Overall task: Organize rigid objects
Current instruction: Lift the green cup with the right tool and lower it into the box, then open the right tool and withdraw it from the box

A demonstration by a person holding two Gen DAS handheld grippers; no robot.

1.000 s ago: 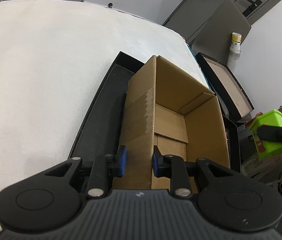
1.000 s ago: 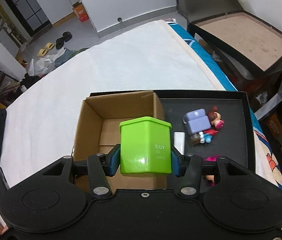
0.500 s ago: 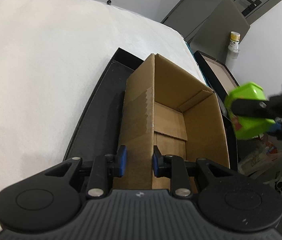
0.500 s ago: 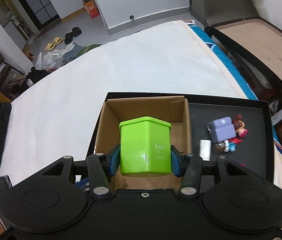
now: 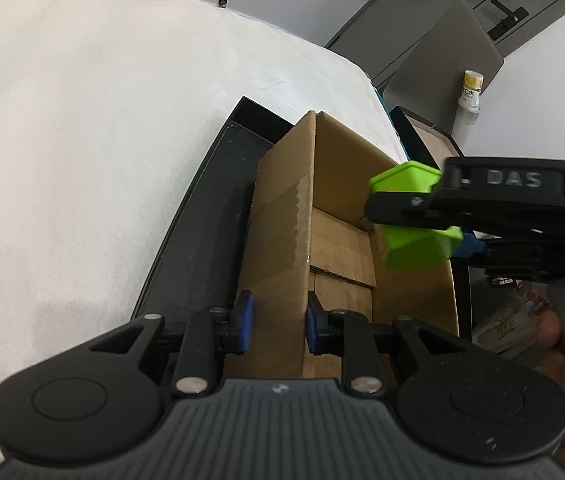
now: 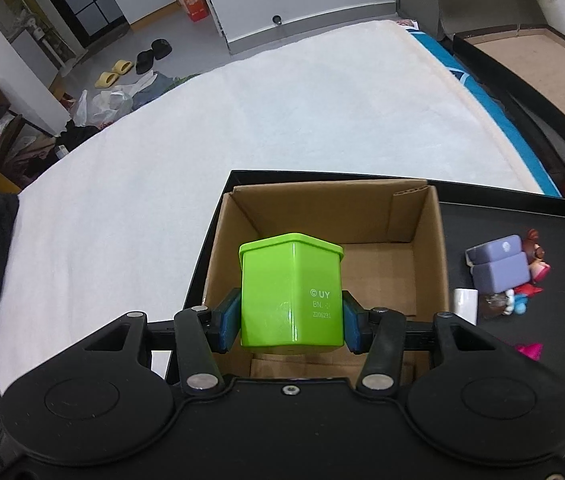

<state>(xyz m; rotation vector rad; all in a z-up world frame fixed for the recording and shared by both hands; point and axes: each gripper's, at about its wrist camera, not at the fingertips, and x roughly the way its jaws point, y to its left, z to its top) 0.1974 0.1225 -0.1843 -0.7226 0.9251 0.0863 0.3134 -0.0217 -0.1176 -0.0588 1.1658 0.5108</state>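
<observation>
My right gripper (image 6: 290, 322) is shut on a lime green plastic box (image 6: 291, 292) and holds it over the open cardboard box (image 6: 426, 240). The green box (image 5: 414, 240) and the right gripper (image 5: 434, 216) also show in the left wrist view, above the cardboard box's right side. My left gripper (image 5: 277, 322) is shut on the near left wall of the cardboard box (image 5: 282, 216). The cardboard box stands in a black tray (image 6: 518, 204) and its inside looks empty.
In the black tray, right of the cardboard box, lie a purple block toy (image 6: 498, 266), small figurines (image 6: 538, 268), a white piece (image 6: 465, 304) and a pink item (image 6: 530, 350). The tray rests on a white bed (image 5: 82, 128). Another black box (image 6: 542, 60) lies beyond the bed edge.
My right gripper has carried the green box leftward, from beside the tray to above the cardboard box. My left gripper has kept its hold on the box wall.
</observation>
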